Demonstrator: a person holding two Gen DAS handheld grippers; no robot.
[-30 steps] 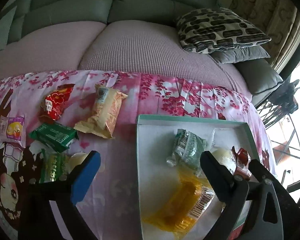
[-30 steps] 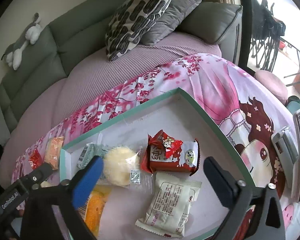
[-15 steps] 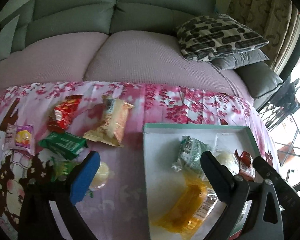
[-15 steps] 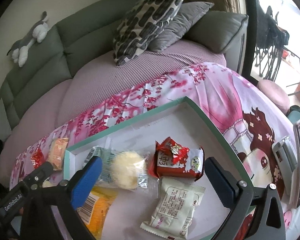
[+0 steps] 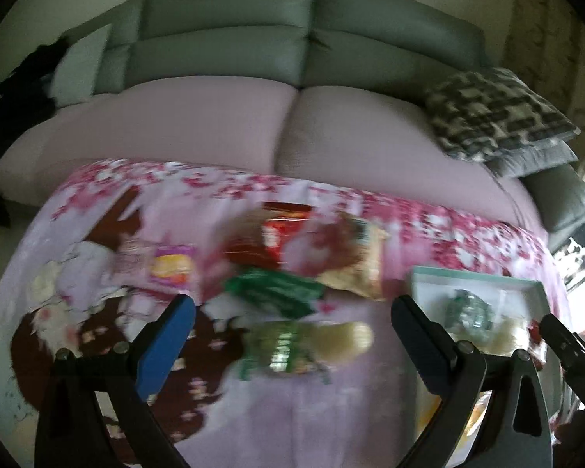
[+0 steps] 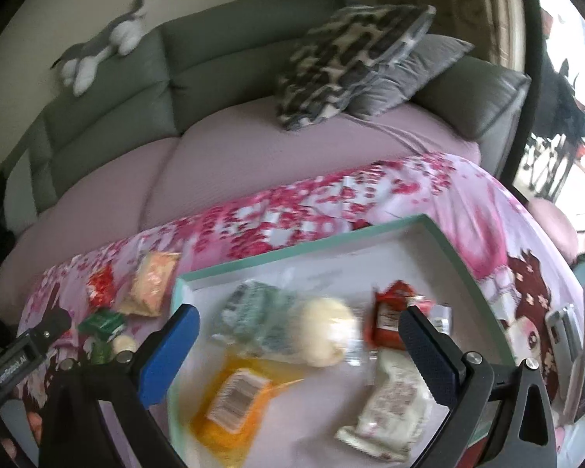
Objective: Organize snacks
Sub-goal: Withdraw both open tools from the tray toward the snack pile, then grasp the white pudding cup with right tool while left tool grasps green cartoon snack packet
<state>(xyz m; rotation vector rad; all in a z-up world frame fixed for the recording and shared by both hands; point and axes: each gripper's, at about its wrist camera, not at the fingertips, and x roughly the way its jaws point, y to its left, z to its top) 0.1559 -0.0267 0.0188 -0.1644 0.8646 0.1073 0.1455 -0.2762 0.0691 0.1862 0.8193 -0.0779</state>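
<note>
Five snack packets already lie inside the teal-rimmed tray (image 6: 304, 257), while five more wait on the floral cloth (image 5: 331, 409) left of it, so the sorting looks about half done. Both the left gripper (image 5: 292, 331) and right gripper (image 6: 298, 335) gape wide and carry nothing; the left one hangs over a green-and-yellow packet (image 5: 304, 345) near the tray's left edge.

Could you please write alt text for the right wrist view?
An open tool hovers over a white tray holding several wrapped snacks. More snacks lie left of it on a pink floral cloth, with a sofa behind.
</note>
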